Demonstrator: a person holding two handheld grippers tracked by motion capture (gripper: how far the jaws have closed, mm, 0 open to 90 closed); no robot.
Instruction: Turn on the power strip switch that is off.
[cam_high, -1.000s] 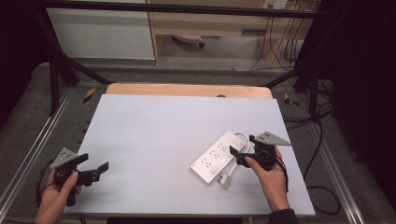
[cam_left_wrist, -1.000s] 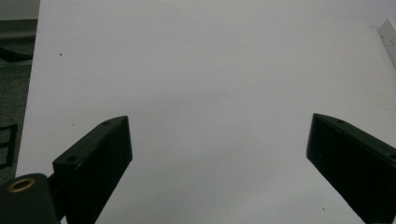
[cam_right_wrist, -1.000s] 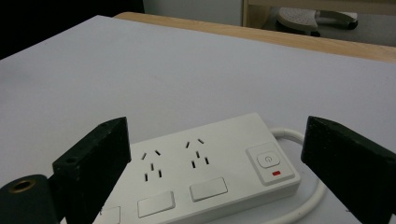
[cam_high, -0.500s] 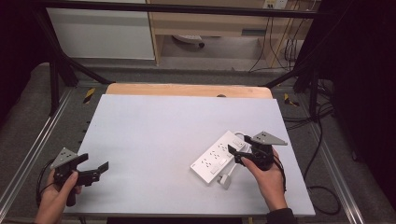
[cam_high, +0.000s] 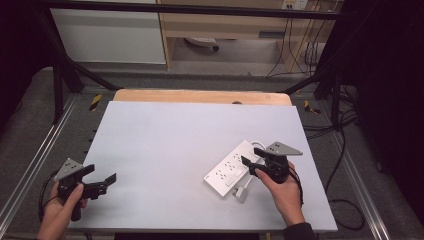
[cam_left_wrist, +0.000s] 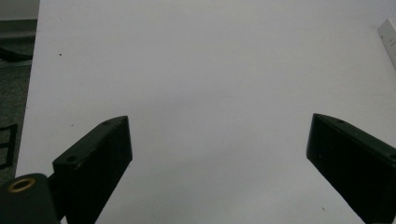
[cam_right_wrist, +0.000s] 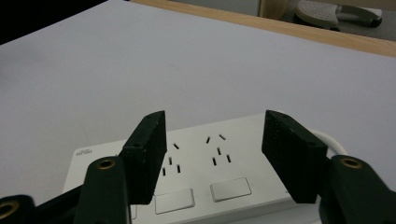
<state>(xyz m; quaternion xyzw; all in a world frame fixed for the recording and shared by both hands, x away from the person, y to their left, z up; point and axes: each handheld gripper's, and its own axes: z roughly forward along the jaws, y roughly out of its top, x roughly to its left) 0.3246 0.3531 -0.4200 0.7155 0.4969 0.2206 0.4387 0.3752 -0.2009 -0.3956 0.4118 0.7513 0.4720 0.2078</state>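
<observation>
A white power strip (cam_high: 229, 170) lies at an angle on the right half of the pale table (cam_high: 190, 135), its white plug (cam_high: 241, 193) by its near end and a loop of white cord (cam_high: 258, 145) at its far end. My right gripper (cam_high: 248, 166) hovers over the strip's right end. In the right gripper view its jaws (cam_right_wrist: 215, 123) straddle the sockets of the strip (cam_right_wrist: 196, 163) with a gap on both sides; they have just been closing, and the pads press on nothing. My left gripper (cam_high: 101, 174) stands open near the front left corner, with bare table between its jaws (cam_left_wrist: 217, 140).
A wooden board (cam_high: 200, 96) borders the table's far edge. Metal rails (cam_high: 30, 165) run along both sides. Black cables (cam_high: 345, 200) lie on the floor at the right. A white cabinet (cam_high: 110, 35) stands behind the table.
The right gripper's jaws have narrowed over the power strip. The left gripper and the strip have not moved.
</observation>
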